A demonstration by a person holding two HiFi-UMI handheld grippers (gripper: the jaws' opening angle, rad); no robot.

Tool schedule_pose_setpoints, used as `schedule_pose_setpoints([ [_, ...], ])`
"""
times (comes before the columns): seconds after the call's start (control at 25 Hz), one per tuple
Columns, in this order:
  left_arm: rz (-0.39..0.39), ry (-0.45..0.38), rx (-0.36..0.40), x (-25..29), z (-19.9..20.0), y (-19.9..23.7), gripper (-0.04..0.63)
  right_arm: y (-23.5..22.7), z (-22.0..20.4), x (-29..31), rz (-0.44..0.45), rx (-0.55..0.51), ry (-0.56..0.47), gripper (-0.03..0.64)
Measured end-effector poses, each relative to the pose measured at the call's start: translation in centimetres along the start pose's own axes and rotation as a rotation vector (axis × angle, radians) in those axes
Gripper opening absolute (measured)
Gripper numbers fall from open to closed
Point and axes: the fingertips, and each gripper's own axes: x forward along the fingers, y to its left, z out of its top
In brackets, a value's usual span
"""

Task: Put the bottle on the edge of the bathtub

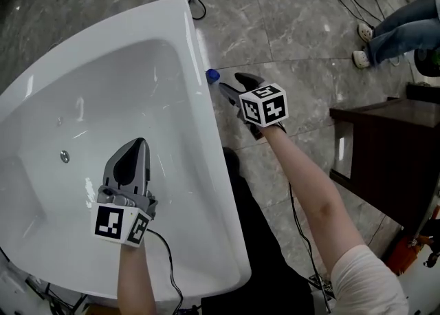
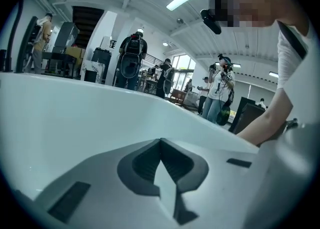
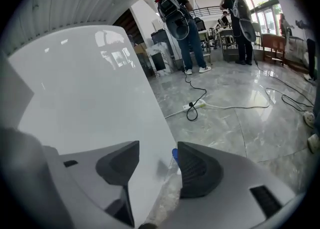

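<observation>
My right gripper (image 3: 158, 148) is spread wide with nothing clamped; just ahead of it, in the gap and closer to its right jaw, I see the blue cap of the bottle (image 3: 175, 154); the clear body under the cap hardly shows. To the left of this gripper rises the white outer wall of the bathtub (image 3: 100, 93), and the bottle stands right against it, down on the grey stone floor (image 3: 260, 123), not up on the rim; farther ahead a white power strip (image 3: 195, 105) and its cables lie on the floor. In the head view the right gripper (image 1: 230, 81) hangs outside the bathtub (image 1: 192, 45), with the bottle (image 1: 212, 75) just beyond its tips; a dark cabinet (image 1: 385, 148) stands well off to its right. My left gripper (image 2: 161, 142) is pressed together, empty; it hovers over the inside of the tub, white wall ahead of it; in the head view the left gripper (image 1: 139, 143) points up the basin.
</observation>
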Motion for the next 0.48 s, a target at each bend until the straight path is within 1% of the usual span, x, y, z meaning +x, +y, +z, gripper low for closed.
schedule_pose_setpoints([
  [0.04,-0.005,-0.001,-0.014,-0.4,0.6,-0.3,0.055,0.5,0.4,-0.9,0.004,-0.004,0.002,0.249],
  [0.12,-0.013,0.003,-0.025,-1.1,1.4,-1.2,0.055,1.9,0.7,-2.5,0.023,-0.048,0.030,0.249],
  [0.2,-0.028,0.007,-0.016,-1.8,2.2,-2.4,0.055,3.1,1.0,-3.9,0.044,-0.089,0.060,0.249],
  [0.36,-0.061,0.008,0.009,-3.4,3.5,-4.7,0.055,5.7,1.6,-6.7,0.100,-0.097,0.101,0.249],
  [0.4,-0.066,0.006,0.010,-3.8,3.8,-5.3,0.055,6.5,1.7,-7.5,0.117,-0.104,0.112,0.241],
  [0.48,-0.072,0.001,0.007,-4.8,4.3,-6.1,0.055,7.7,2.1,-9.2,0.130,-0.116,0.103,0.194],
])
